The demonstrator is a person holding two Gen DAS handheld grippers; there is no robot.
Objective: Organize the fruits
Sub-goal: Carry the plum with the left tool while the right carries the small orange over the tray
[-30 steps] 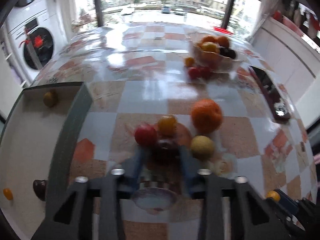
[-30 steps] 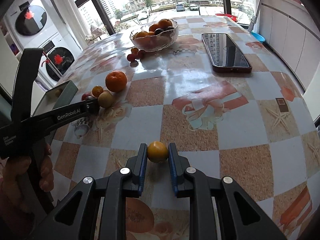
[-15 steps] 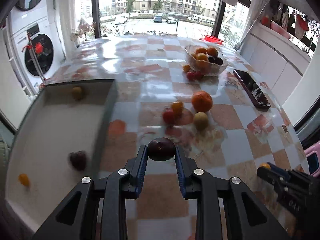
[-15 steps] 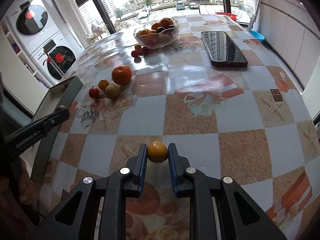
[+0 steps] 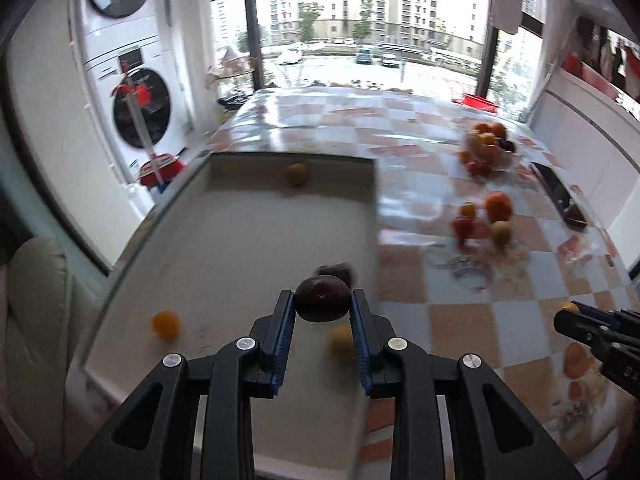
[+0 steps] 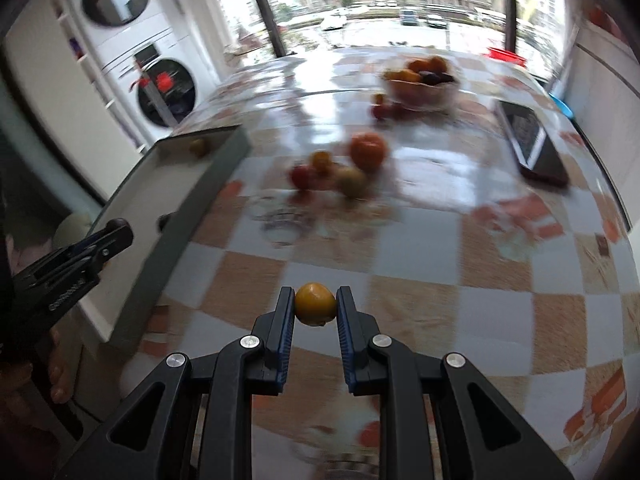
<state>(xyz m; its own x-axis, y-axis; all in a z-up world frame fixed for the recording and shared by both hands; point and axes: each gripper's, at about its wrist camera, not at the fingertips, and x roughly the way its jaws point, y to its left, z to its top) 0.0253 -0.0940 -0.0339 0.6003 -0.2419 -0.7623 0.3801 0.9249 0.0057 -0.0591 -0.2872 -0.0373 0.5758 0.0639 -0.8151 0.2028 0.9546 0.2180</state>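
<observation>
- Dark purple plum (image 5: 322, 298) sits clamped between the pads of my left gripper (image 5: 322, 312), jaws nearly closed on it. I hold it above the white tray (image 5: 224, 240), near the tray's right wall.
- Orange-yellow small fruit (image 6: 315, 304) is pinched in my right gripper (image 6: 315, 308), jaws at their narrowest. It hangs over the checked tablecloth (image 6: 440, 264), just right of the tray wall (image 6: 188, 220).
- Risk, left side: I judge that releasing from this height lets the round plum roll on the flat tray floor and knock the fruit directly beneath. Cause: no lowering before the jaws part.
- Risk, right side: the tray wall stands between my right gripper and the tray floor. Travelling across without lift could clip the wall or strip the fruit from the pads.
- Risk, both: the two grippers are converging on the same tray area. Collision is possible if both enter together.
- Risk, grip: both fruits are smooth and round. A sideways jerk could squirt either one out. Both views are motion-blurred, so placement judgement is coarse.
- Count, tray: four fruits lie in it, namely one yellow at the far wall (image 5: 296, 173), one orange at the left (image 5: 165, 324), one dark behind the plum (image 5: 335, 273), one pale yellow under the jaws (image 5: 341, 340).
- Count, table: four loose fruits in the near cluster (image 6: 340, 164); one glass bowl (image 6: 420, 88) of mixed fruit, number unclear; small red fruits beside it, too blurred to count.
- Count, other: one phone (image 6: 532, 144); two grippers, one fruit each.
</observation>
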